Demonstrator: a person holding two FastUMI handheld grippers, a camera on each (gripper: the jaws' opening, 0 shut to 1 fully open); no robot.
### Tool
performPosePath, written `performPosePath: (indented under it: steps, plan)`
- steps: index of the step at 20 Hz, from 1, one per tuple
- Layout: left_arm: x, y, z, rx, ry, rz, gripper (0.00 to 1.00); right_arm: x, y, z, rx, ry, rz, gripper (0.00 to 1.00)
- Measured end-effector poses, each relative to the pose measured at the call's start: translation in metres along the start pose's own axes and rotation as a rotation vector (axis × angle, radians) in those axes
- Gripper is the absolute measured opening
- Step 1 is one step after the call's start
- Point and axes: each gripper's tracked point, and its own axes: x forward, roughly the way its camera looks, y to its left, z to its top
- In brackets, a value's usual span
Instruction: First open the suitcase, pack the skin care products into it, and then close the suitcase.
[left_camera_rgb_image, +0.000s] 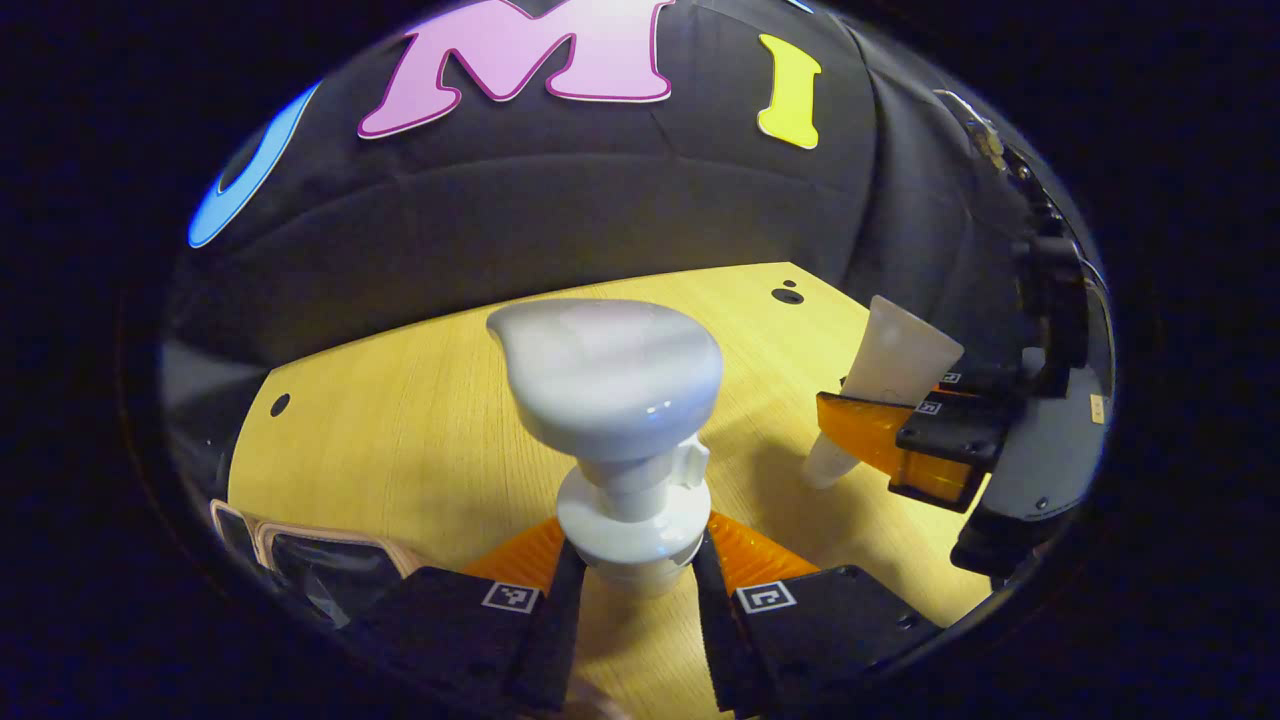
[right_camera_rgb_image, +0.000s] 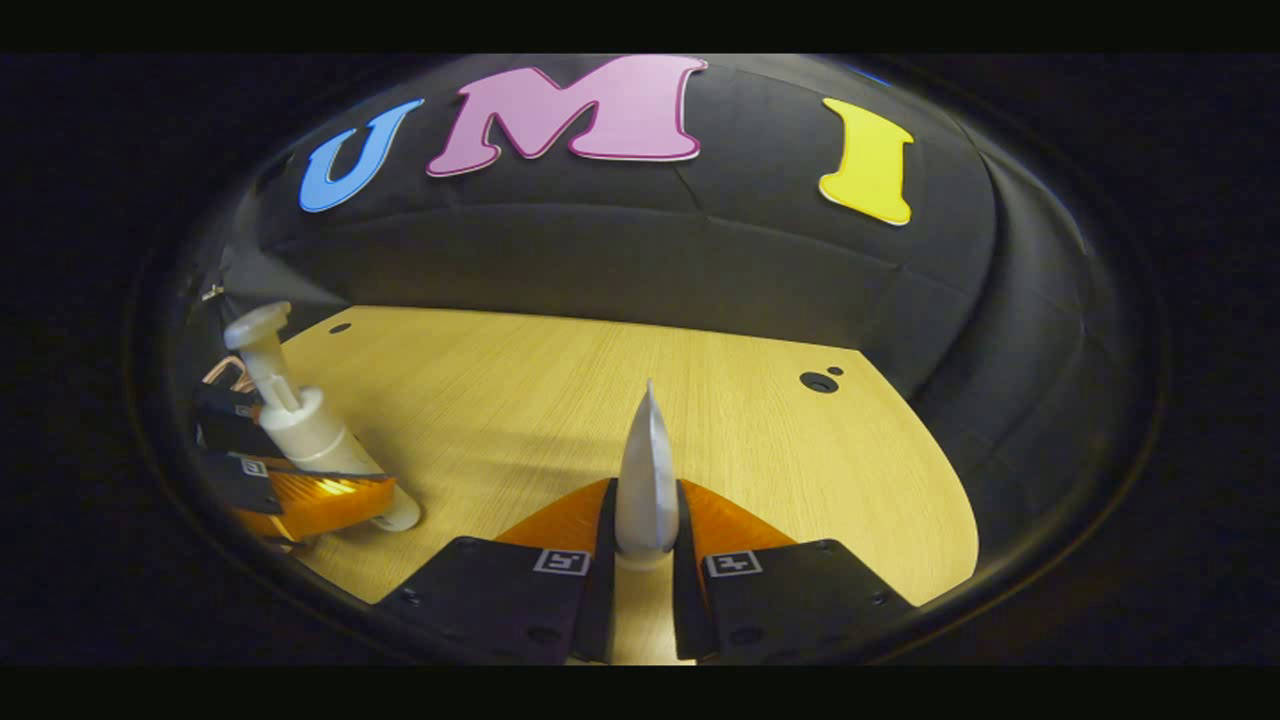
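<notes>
My left gripper (left_camera_rgb_image: 632, 590) is shut on a white pump bottle (left_camera_rgb_image: 620, 420), both fingers pressing its neck below the broad pump head. The same bottle (right_camera_rgb_image: 300, 420) appears tilted at the left of the right gripper view, held by the left gripper (right_camera_rgb_image: 300, 495). My right gripper (right_camera_rgb_image: 645, 565) is shut on a white squeeze tube (right_camera_rgb_image: 647, 480), seen edge-on with its flat crimped end pointing up. In the left gripper view that tube (left_camera_rgb_image: 885, 385) hangs cap down over the table at the right, held in the right gripper (left_camera_rgb_image: 925, 430). A corner of the suitcase (left_camera_rgb_image: 300, 560) shows at the lower left.
A light wooden table (right_camera_rgb_image: 600, 400) spreads under both grippers, with small cable holes (right_camera_rgb_image: 818, 381) near its far corners. The black cloth wall stands right behind the table's far edge.
</notes>
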Motion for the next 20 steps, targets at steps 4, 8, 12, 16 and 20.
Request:
performPosePath:
  steps: [4,8,12,16,20]
  plan:
    - [-0.062,0.026,0.000,0.013,0.026,-0.001,0.57,-0.031,0.015,0.022,0.004,-0.065,0.028,0.21]
    - [-0.126,0.077,-0.030,-0.158,0.198,0.011,0.57,-0.072,0.037,0.046,0.019,-0.128,0.056,0.32]
    - [-0.148,0.132,-0.066,-0.143,0.396,0.049,0.57,-0.110,0.061,0.064,0.035,-0.187,0.076,0.30]
    - [-0.143,0.154,-0.108,-0.107,0.567,0.069,0.59,-0.146,0.081,0.076,0.063,-0.228,0.085,0.26]
    - [-0.142,0.152,-0.161,-0.097,0.773,-0.005,0.57,-0.176,0.094,0.082,0.058,-0.271,0.081,0.26]
